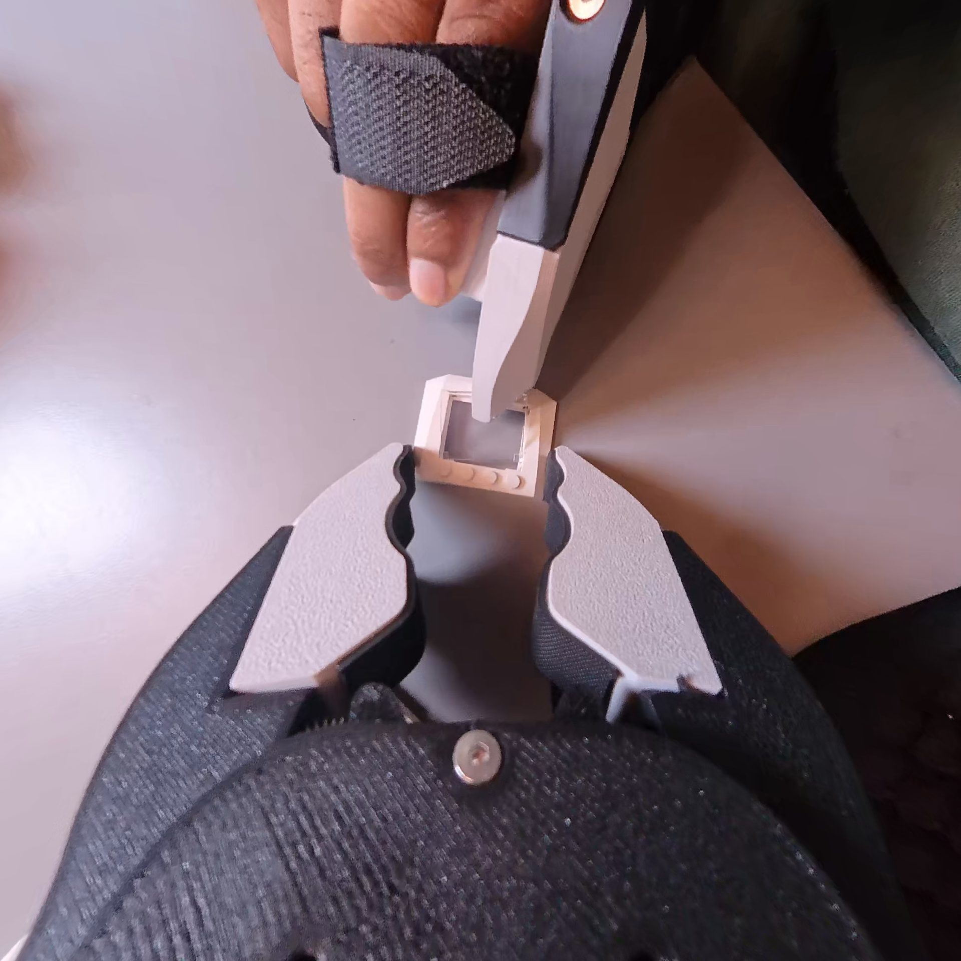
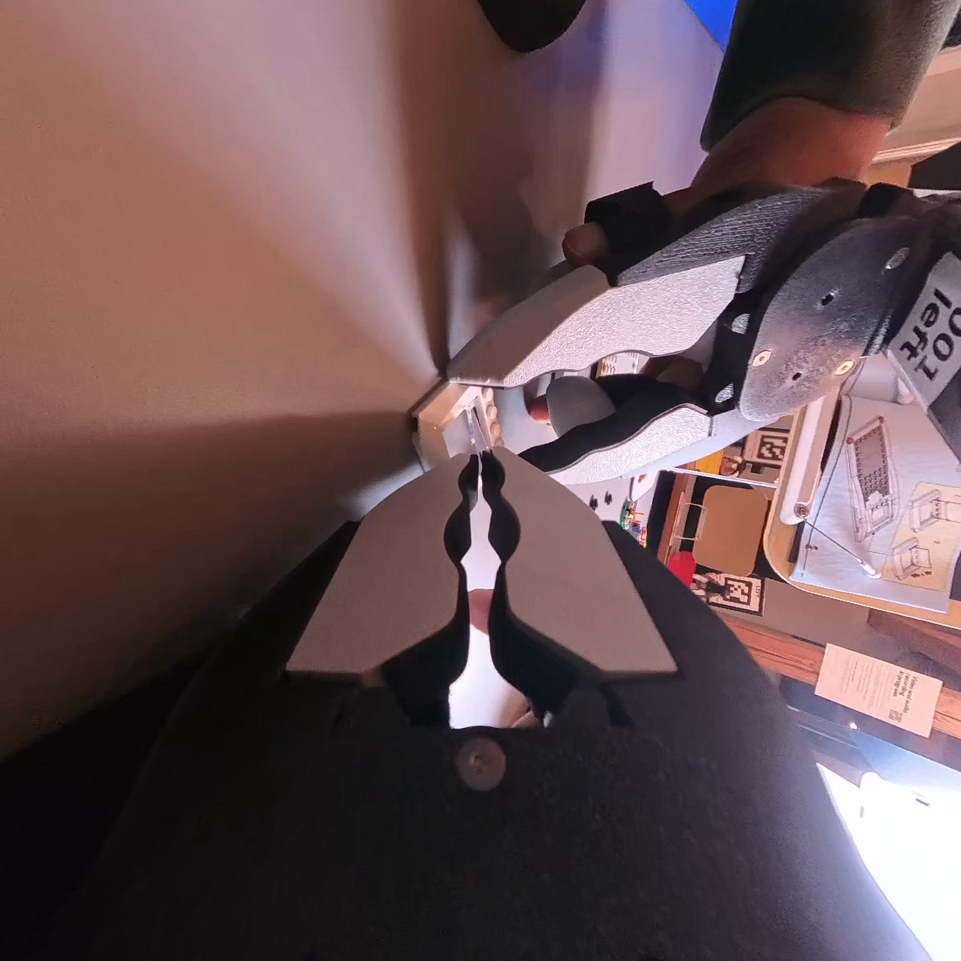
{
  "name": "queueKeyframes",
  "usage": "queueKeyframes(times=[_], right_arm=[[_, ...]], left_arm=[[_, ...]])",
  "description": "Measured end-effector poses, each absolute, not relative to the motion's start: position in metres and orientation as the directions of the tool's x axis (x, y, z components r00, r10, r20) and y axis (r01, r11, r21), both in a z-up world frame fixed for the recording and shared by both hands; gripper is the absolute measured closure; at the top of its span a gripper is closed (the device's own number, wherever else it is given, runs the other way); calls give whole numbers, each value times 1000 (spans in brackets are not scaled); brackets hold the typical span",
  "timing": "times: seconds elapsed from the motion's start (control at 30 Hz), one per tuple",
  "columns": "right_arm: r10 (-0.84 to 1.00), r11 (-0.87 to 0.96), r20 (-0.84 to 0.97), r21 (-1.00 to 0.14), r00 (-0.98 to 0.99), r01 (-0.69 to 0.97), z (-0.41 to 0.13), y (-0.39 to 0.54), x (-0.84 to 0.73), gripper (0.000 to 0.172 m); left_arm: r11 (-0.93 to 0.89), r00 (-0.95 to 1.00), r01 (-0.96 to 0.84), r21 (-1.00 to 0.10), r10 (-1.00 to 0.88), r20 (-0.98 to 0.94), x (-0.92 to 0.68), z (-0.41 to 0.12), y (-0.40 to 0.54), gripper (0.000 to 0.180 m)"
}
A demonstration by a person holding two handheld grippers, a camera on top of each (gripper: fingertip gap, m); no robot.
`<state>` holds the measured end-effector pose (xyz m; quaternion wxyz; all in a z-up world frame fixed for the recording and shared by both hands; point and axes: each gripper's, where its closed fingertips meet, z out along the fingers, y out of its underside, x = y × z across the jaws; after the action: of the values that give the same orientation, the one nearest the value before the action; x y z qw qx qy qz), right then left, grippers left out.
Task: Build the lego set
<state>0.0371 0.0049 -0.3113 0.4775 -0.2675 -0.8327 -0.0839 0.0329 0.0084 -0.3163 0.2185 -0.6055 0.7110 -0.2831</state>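
I count one white plastic window-frame brick (image 1: 481,447) with a row of four round studs on its near edge, and one clear pane (image 2: 476,437) at its opening. There are two grey two-finger grippers: my left gripper (image 1: 479,470) and my right gripper (image 2: 480,457). Further off on the grey worktop (image 1: 182,312) I count two black-and-white square marker tags (image 2: 768,448), one red block (image 2: 681,567) and one white paper notice (image 2: 879,689).

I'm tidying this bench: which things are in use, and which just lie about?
In use:
- white frame, clamped in left tongs
- clear pane in that frame, pinched by right tongs

Lying about:
- instruction sheet
- paper note
- tan tray
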Motion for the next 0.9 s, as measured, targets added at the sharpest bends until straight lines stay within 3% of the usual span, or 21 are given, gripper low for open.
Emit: queueKeyframes(times=[0.2, 0.3, 0.4, 0.6, 0.73, 0.9], right_arm=[[411, 847, 818, -178, -403, 501, -309, 8, 36, 170], [508, 819, 778, -303, -370, 486, -302, 7, 35, 170], [657, 727, 689, -470, -308, 500, -293, 12, 36, 171], [872, 487, 453, -764, -184, 423, -256, 8, 28, 171], [902, 431, 391, -815, -182, 387, -246, -1, 20, 171], [916, 397, 380, -800, -133, 450, -256, 3, 15, 171]], left_arm=[[49, -112, -743, -667, -992, 52, 33, -315, 8, 130], [-42, -16, -652, -757, -998, 69, 33, -296, 10, 121], [-8, 75, -584, -812, -996, -44, 23, -279, 11, 121], [92, 320, -560, -823, -893, -317, 13, -260, 15, 147], [177, 327, -537, -825, -858, -396, 16, -248, 3, 167], [135, 392, -609, -782, -806, -444, 6, -257, 8, 169]])
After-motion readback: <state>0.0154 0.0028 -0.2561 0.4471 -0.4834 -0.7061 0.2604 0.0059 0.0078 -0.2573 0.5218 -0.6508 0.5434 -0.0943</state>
